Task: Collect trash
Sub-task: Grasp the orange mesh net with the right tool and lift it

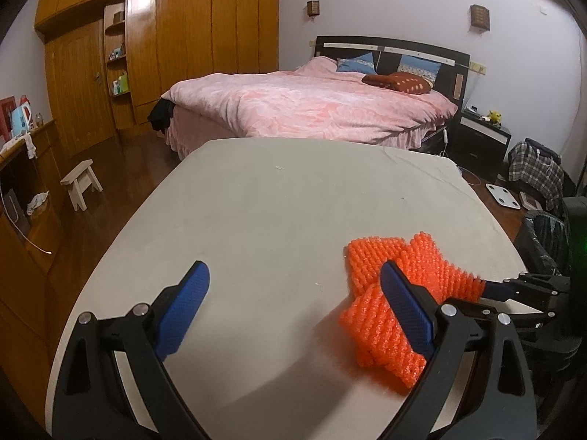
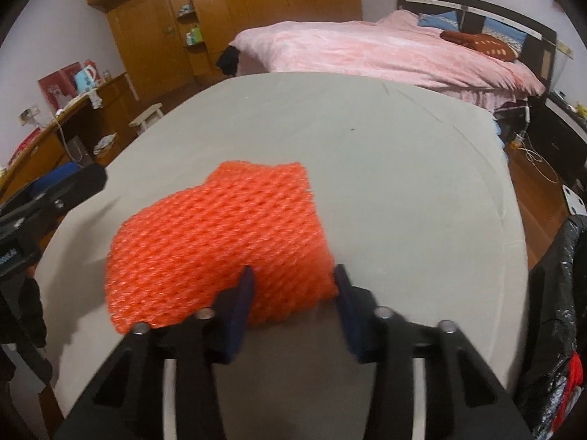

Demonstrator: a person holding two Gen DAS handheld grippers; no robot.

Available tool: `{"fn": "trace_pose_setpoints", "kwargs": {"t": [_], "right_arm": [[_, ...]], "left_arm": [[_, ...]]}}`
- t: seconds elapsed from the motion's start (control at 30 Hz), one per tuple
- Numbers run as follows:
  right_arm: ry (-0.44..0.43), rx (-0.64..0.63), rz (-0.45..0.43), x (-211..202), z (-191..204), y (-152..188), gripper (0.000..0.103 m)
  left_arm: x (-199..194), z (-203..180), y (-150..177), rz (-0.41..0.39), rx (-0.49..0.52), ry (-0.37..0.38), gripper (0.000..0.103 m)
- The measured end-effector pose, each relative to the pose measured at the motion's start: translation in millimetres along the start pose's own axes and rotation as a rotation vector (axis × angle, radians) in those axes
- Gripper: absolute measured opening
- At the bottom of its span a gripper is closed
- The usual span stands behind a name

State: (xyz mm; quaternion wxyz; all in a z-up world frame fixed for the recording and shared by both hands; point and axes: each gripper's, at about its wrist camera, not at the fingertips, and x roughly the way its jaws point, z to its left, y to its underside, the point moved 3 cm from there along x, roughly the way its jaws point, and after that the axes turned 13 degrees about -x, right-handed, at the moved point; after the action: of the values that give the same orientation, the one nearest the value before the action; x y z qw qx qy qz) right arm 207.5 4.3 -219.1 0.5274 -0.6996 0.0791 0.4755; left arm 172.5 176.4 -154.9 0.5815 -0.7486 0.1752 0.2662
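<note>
The right tongs point(image 2: 293, 286) pinch one edge of the orange foam net point(image 2: 220, 242), their blue pads narrowed onto it, while the rest of the net sags toward the grey tabletop point(image 2: 367, 146). The left tongs point(image 1: 293, 289) stand wide and hold nothing, just beside the net. With such a shallow bite on springy mesh, I judge the net could slip free on the way across, or snag on the left tongs' near finger. The black bin bag point(image 2: 561, 293) lies off the right edge of the tabletop, mostly cut off, so its mouth is hard to make out. Motion blur softens the net, and whether its underside touches the tabletop I cannot tell.
</note>
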Motion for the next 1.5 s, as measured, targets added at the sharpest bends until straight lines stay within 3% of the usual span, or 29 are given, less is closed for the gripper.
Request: {"fn": "trace_pose_setpoints", "kwargs": {"t": [0.03,0.2,0.47,0.8,1.07,1.5], "right_arm": [[-0.016,-0.002,-0.003,-1,2,0,0.027],[-0.048,-0.002,-0.017,-7,5,0,0.017],[-0.076,0.03,-0.097,-47,-9,-8,0.017],[-0.033,0.069,-0.164,-93,-50,-14,0.017],[0.007,0.142,-0.134,-88,-85,-2,0.017],[-0.142,0.083,-0.194,-77,-36,-33,0.017]], "left_arm": [[0,-1,0,0.0,0.002,0.0,0.092],[-5,-4,0,-0.008,0.012,0.0,0.092],[-13,-11,-4,-0.022,0.016,0.005,0.092],[-10,-28,1,-0.006,0.031,0.03,0.092],[0,-51,4,0.005,0.058,0.059,0.092],[-25,-36,-13,-0.061,0.034,0.033,0.092]]}}
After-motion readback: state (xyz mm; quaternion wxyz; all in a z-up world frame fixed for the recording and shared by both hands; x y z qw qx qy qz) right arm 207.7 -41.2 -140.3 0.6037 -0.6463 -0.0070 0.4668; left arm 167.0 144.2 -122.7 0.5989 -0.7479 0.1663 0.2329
